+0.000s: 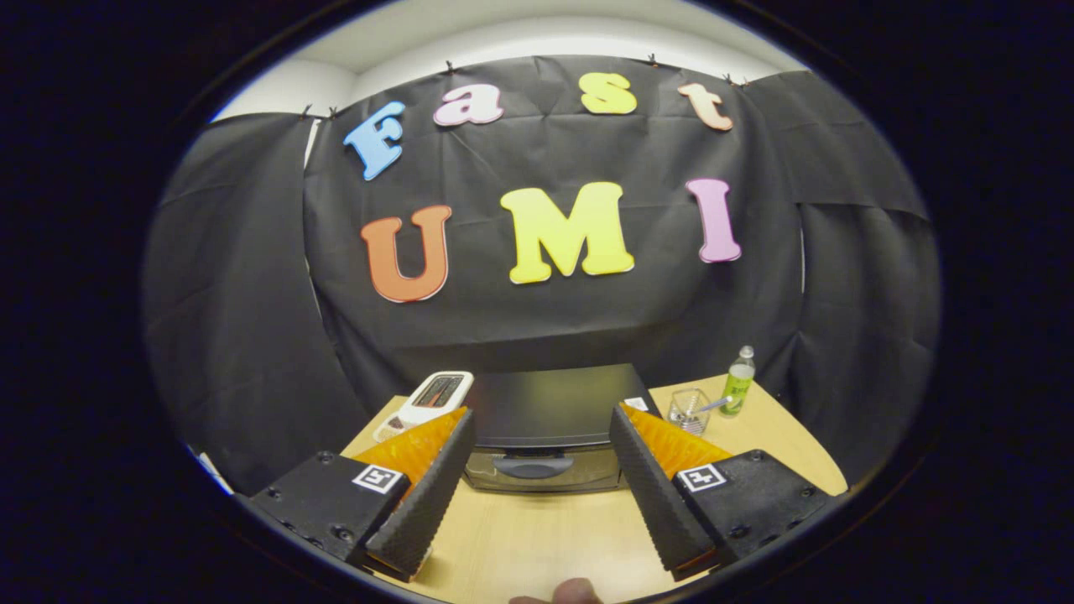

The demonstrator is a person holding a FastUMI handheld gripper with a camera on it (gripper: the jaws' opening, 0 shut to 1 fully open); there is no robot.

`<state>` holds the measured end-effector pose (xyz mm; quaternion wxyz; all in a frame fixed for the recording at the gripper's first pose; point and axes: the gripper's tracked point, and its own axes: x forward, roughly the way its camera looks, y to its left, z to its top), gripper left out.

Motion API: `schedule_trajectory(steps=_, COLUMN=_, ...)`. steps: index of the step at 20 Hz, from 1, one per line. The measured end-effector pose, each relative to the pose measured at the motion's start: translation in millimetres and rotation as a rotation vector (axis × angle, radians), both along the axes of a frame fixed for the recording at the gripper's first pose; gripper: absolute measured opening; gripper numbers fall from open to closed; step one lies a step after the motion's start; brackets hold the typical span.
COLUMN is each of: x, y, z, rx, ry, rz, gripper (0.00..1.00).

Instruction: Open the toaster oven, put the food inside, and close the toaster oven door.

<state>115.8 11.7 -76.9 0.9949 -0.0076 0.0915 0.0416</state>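
- The oven (550, 424) sits on the table (537, 537), at its far side against the black cloth wall, just ahead of the fingers and showing in the gap between them.
- Its door is shut; the handle (534, 464) runs across the top of the glass front, facing the gripper.
- The oven's flat dark top is bare.
- The gripper (541, 436) hangs above the table with its fingers spread wide, holding nothing; the finger tips frame the oven's two front corners without touching it.
- A white scale-like device (436, 397) stands left of the oven, partly behind the left finger.
- Beneath that device a small plate (388, 429) with something dark on it peeks out; what the food is I cannot tell.
- To the right of the oven stands a clear glass (690, 409) with a utensil leaning in it.
- Just beyond the glass is a small green bottle (739, 384), upright, near the table's far right corner.
- A fingertip (575, 591) shows at the table's near edge, between the fingers.
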Motion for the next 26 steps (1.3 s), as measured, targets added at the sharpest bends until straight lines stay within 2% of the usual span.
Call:
schedule_trajectory(steps=7, x=71, y=7, z=-63, rx=0.012, ry=0.072, rz=-0.037, gripper=1.0)
schedule_trajectory(steps=13, x=112, y=7, z=-121, rx=-0.021, ry=0.139, rz=-0.068, gripper=1.0)
schedule_trajectory(steps=20, x=130, y=-3, z=-155, rx=-0.026, ry=0.181, rz=-0.097, gripper=1.0)
schedule_trajectory(steps=26, x=126, y=-1, z=-158, rx=-0.037, ry=0.163, rz=-0.05, gripper=1.0)
